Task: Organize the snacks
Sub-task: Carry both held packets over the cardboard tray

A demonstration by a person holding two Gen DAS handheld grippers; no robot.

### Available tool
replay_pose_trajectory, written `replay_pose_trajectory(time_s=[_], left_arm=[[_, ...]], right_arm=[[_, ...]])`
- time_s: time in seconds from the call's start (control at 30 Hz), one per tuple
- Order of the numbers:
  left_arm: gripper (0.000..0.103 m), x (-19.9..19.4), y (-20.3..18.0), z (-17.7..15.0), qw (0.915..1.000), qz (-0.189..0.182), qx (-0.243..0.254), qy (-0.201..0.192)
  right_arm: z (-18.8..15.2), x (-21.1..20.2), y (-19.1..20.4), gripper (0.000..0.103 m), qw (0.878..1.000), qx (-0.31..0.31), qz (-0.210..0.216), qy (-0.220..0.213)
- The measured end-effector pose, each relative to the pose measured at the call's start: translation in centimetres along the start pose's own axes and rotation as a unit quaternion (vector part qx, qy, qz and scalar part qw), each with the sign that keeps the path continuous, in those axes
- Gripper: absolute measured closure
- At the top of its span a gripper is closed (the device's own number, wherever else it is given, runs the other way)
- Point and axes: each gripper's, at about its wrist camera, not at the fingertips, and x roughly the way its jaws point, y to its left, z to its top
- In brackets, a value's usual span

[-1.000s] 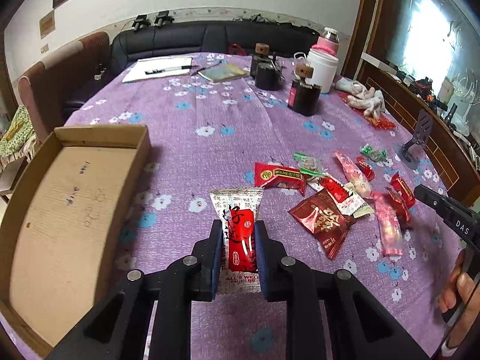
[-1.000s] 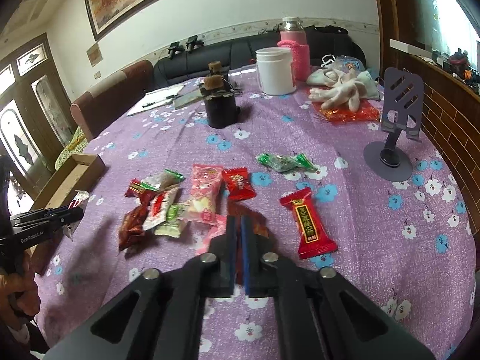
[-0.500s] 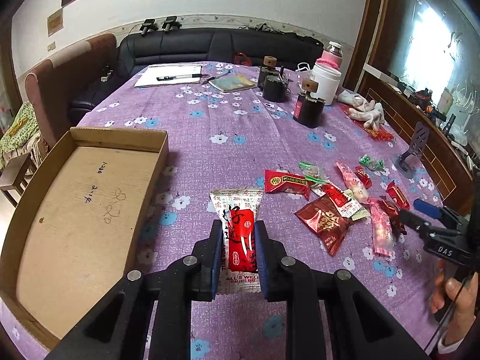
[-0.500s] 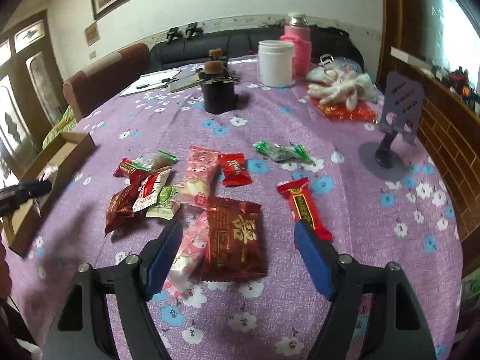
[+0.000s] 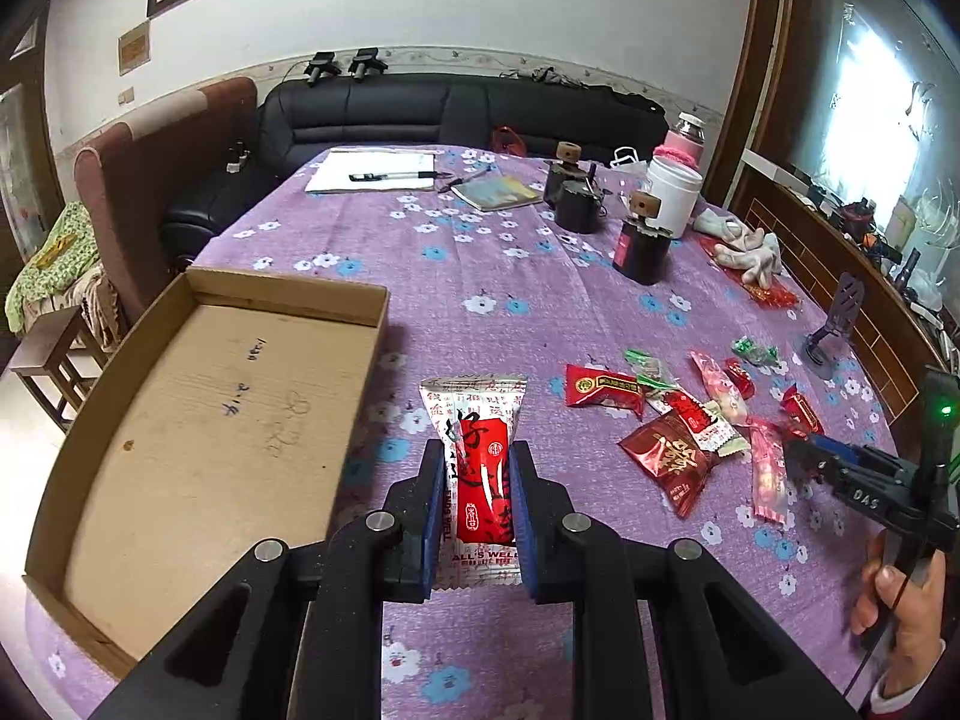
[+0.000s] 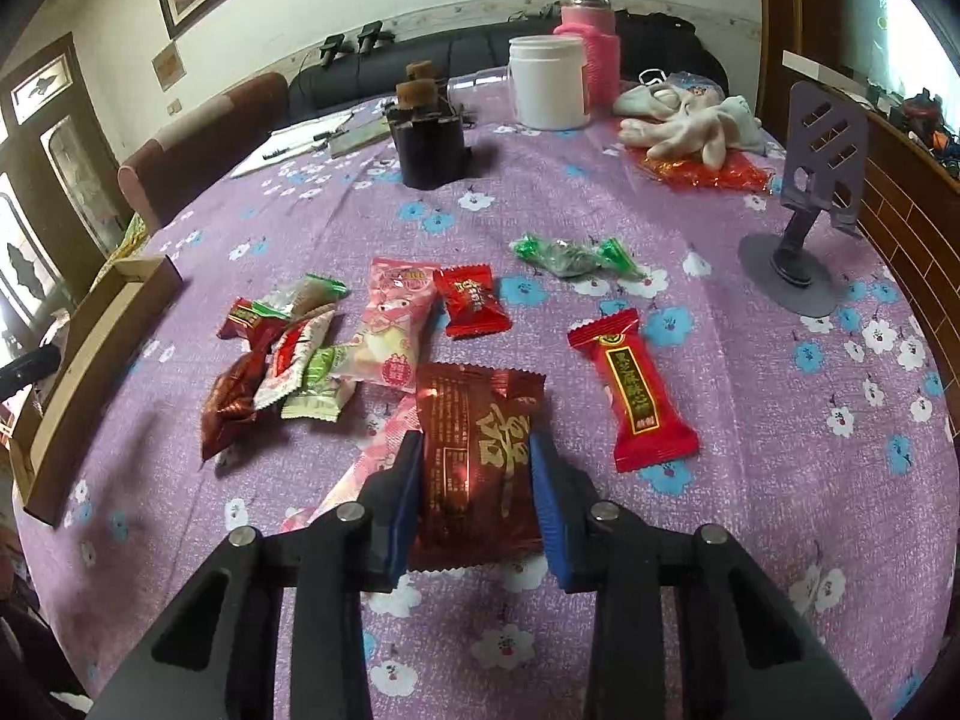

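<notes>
Left gripper (image 5: 475, 495) pinches the white-and-red snack packet (image 5: 477, 474): carry it over the cardboard tray (image 5: 198, 420) before letting go. Right gripper (image 6: 474, 501) jaws, just closing, squeeze the dark red foil packet (image 6: 480, 456).

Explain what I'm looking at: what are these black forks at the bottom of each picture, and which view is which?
There is no robot. A person holds tongs in each hand, each with a camera looking along its fingers. The left view shows the left tongs clamped on a white-and-red packet, with the cardboard tray to its left. The right view shows the right tongs, which have just been closing, with their pads against a dark red packet. Loose snacks lie on the purple tablecloth.
</notes>
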Motion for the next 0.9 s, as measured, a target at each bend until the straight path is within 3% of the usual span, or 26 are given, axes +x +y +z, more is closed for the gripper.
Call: replay_pose_trajectory(time_s=[0.2, 0.4, 0.63, 0.9], left_arm=[[0.083, -1.6, 0.6, 0.0, 0.9998, 0.01, 0.001, -0.016], [0.083, -3.3, 3.2, -0.3, 0.9991, 0.031, -0.011, -0.026], [0.082, -5.1, 8.1, -1.4, 0.9964, 0.071, -0.037, -0.029], [0.082, -5.3, 14.0, -3.1, 0.9916, 0.107, -0.072, -0.011]], right_arm=[[0.9, -3.0, 1.7, 0.071, 0.999, -0.009, 0.015, -0.039], [2.2, -4.6, 6.0, 0.071, 0.996, -0.039, 0.054, -0.056], [3.1, -4.0, 13.5, 0.071, 0.988, -0.081, 0.122, -0.05], [2.5, -2.1, 24.2, 0.07, 0.968, -0.136, 0.209, -0.021]])
